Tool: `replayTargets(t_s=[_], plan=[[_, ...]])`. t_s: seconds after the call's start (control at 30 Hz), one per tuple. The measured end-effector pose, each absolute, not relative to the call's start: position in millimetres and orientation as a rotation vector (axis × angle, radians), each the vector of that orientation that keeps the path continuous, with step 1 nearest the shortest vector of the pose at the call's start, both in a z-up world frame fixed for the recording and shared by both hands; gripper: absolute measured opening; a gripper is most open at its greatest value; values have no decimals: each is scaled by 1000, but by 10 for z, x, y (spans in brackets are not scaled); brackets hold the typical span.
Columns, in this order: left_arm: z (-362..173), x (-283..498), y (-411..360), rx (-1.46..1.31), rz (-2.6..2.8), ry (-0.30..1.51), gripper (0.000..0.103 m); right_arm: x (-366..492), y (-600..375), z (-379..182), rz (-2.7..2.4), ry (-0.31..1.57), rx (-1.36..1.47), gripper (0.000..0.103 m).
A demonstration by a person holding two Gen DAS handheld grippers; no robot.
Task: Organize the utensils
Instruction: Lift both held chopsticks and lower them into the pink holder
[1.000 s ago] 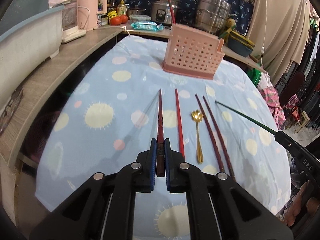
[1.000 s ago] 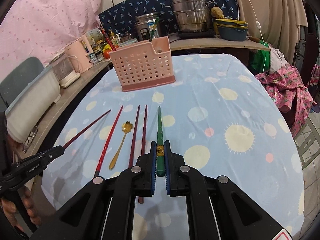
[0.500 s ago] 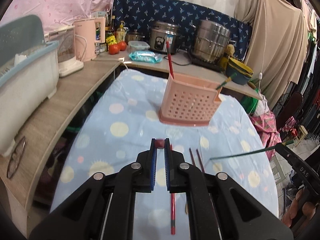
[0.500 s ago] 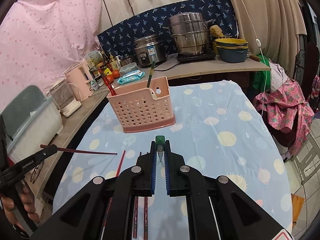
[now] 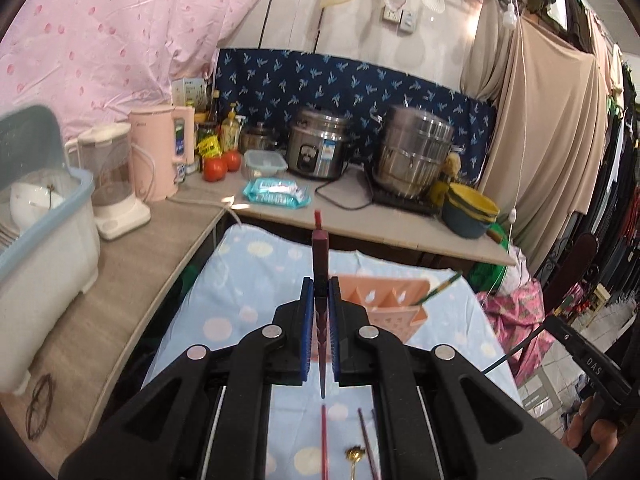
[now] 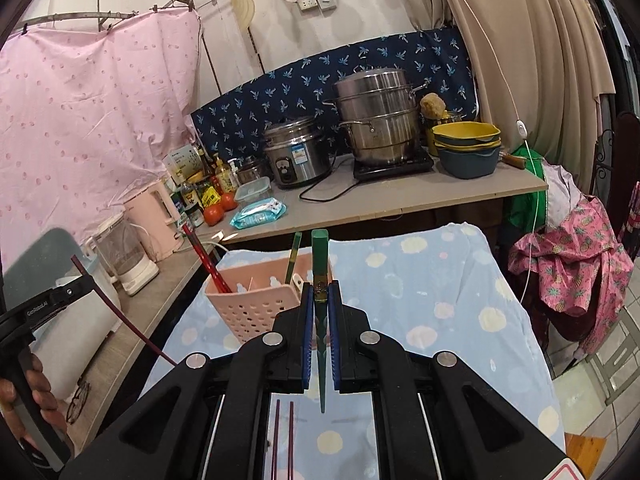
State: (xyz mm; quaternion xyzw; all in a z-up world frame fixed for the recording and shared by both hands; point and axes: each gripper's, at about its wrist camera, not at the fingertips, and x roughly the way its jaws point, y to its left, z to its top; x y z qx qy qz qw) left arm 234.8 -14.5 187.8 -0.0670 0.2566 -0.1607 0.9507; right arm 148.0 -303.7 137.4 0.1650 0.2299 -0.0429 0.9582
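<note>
My left gripper [image 5: 320,284] is shut on a dark red chopstick [image 5: 321,256], which stands nearly upright between the blue pads, above the table. Just behind it is the pink perforated basket [image 5: 384,300], with a green chopstick [image 5: 440,288] leaning in it. Below lie a red chopstick [image 5: 324,440], a gold spoon [image 5: 354,454] and a dark chopstick [image 5: 366,440]. My right gripper [image 6: 320,288] is shut on a green chopstick [image 6: 320,260], held upright in front of the basket [image 6: 256,304]. That basket holds a red chopstick [image 6: 204,256] and a green one [image 6: 294,254].
A blue spotted cloth [image 6: 440,280] covers the table. The counter behind carries a rice cooker [image 6: 298,152], a steamer pot [image 6: 376,120], stacked bowls [image 6: 466,144], tomatoes [image 5: 216,166], a pink kettle [image 5: 156,152] and a blender [image 5: 112,184]. A dish rack [image 5: 36,240] stands left and clothes [image 6: 576,264] hang right.
Both grippers have risen off the table, each carrying its chopstick. The chopsticks have swung from lying flat to standing nearly upright, and the basket is now closer.
</note>
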Motion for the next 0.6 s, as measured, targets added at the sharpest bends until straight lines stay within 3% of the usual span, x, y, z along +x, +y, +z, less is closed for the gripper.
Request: replayTargets(t_s=[0.3, 0.6], plan=[[2437, 2665, -314, -160, -357, 393, 7, 1871, -3234, 1872, -94, 361, 338, 7], [2447, 3114, -488, -149, -340, 392, 7, 2390, -3349, 2117, -115, 315, 327, 7]])
